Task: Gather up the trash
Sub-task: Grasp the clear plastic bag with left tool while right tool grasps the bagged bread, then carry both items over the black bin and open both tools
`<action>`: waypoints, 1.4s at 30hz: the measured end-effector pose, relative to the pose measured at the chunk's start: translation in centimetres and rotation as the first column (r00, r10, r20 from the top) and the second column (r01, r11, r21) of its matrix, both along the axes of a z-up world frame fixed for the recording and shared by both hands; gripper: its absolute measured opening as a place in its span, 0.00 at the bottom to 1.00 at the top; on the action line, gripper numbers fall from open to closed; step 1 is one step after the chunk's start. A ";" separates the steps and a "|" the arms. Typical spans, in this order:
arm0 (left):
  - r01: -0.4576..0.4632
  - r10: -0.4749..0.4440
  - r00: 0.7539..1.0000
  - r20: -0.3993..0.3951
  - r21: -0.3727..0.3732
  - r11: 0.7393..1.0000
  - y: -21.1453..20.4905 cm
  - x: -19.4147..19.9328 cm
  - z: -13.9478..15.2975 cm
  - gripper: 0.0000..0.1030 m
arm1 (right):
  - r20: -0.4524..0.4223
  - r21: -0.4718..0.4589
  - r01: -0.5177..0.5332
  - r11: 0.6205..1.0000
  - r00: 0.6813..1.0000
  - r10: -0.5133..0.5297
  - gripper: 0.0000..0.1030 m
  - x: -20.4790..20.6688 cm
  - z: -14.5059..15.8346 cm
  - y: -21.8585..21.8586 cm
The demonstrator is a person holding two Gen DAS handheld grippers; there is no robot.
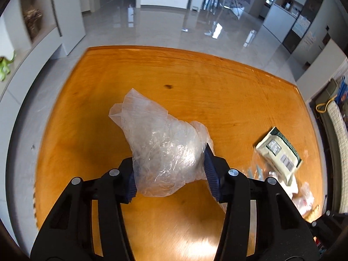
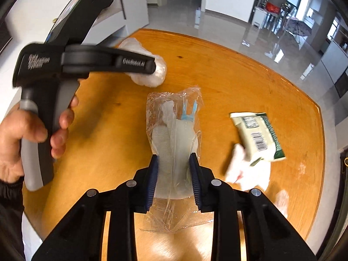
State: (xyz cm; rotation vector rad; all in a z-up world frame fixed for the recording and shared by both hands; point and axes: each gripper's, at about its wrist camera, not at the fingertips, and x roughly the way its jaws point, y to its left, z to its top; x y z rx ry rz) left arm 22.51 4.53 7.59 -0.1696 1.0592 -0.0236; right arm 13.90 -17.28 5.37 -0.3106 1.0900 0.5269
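Observation:
My left gripper (image 1: 171, 167) is shut on a crumpled clear plastic bag (image 1: 161, 143) and holds it above the orange wooden table (image 1: 228, 91). The bag also shows in the right wrist view (image 2: 152, 74), past the left gripper body (image 2: 91, 63). My right gripper (image 2: 174, 171) is shut on a clear plastic wrapper (image 2: 174, 134) with a white comb and blue bits inside. A cream and green snack packet (image 2: 258, 134) lies on the table to the right, over white crumpled tissue (image 2: 250, 169). The packet also shows in the left wrist view (image 1: 278, 152).
The table's far edge (image 1: 174, 50) borders a glossy grey floor. A person's hand (image 2: 32, 134) holds the left gripper's handle. A sofa with a quilted cover (image 1: 337, 152) stands at the right. White cabinets (image 1: 32, 32) stand at the left.

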 end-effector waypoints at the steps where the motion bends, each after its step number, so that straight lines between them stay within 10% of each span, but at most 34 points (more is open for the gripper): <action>1: -0.011 0.011 1.000 0.008 -0.009 1.000 0.8 -1.0 0.6 0.49 | 0.003 0.004 -0.005 1.000 1.000 0.005 0.30 -1.1 0.3 0.3; 16: -0.054 0.055 0.993 0.105 -0.017 0.998 8.3 -15.3 5.6 0.49 | 0.001 0.086 -0.056 0.995 0.998 0.056 0.30 -11.6 2.4 4.5; 33: -0.192 0.186 0.968 0.170 0.019 0.981 14.8 -35.1 3.0 0.49 | -0.042 0.200 -0.172 0.965 0.982 0.184 0.30 -23.3 0.8 12.5; 42: -0.365 0.350 0.922 0.168 0.070 0.928 20.7 -46.9 0.4 0.49 | -0.073 0.229 -0.337 0.913 0.930 0.361 0.30 -31.0 -0.8 20.2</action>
